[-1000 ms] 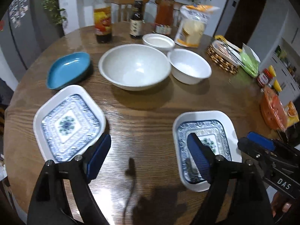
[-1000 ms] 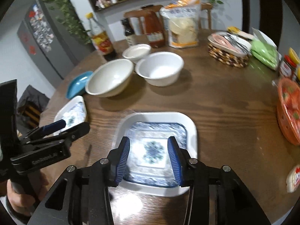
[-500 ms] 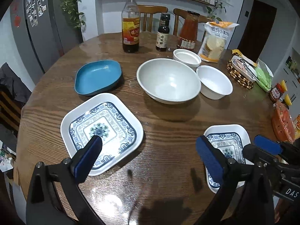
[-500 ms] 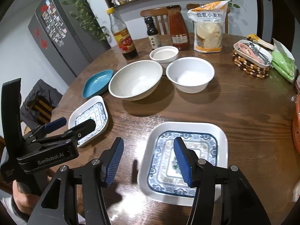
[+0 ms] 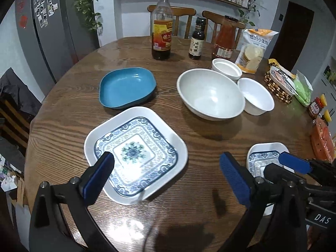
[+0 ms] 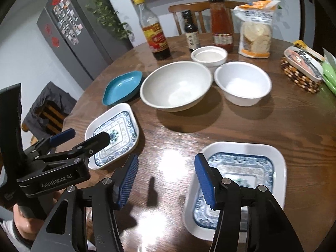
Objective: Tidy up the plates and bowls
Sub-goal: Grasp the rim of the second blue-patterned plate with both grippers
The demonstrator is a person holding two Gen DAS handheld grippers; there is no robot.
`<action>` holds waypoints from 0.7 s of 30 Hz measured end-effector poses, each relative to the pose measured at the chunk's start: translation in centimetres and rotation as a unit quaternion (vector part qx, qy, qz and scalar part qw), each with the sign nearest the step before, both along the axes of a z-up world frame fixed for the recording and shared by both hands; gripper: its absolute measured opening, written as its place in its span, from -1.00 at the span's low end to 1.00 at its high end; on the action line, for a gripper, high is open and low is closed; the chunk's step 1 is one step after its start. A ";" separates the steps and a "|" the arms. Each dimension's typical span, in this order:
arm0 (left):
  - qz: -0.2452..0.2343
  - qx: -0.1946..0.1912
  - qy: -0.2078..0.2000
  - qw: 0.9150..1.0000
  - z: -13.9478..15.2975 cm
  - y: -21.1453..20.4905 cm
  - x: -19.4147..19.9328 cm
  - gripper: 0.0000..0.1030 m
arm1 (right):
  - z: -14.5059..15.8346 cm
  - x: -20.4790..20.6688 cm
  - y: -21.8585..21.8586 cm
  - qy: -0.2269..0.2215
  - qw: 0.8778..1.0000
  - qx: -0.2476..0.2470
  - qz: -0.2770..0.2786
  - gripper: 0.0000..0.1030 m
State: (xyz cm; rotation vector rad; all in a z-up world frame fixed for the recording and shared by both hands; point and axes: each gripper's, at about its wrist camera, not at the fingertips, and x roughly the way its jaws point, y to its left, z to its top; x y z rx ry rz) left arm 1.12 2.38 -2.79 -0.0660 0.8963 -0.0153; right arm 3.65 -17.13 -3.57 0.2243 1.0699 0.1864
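While nothing sits between their pads: left gripper (image 5: 167,175) (plate (image 5: 135,153) at nine o'clock) and right gripper (image 6: 167,179), both released.

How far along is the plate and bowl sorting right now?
Nothing looks stacked yet. Both patterned plates, the blue dish and three white bowls sit apart on the table. The left gripper and right gripper are open, holding nothing. All grouping remains.

dim overhead light, glare on table (image 6: 174,163), fisheye-warped edges, slight blur.
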 end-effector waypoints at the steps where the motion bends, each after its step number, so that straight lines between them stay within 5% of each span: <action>1: 0.002 0.003 0.001 1.000 -0.1 0.3 0.0 0.96 | -0.1 0.1 0.4 0.001 1.000 0.000 0.004 0.10; 14: 0.088 -0.006 0.051 0.995 -3.6 8.4 0.0 0.94 | -3.5 4.0 6.1 0.021 0.998 -0.017 0.060 0.10; 21: 0.089 -0.026 0.073 0.993 -5.4 9.3 0.7 0.78 | -5.8 7.0 8.3 0.032 0.995 -0.052 0.075 0.10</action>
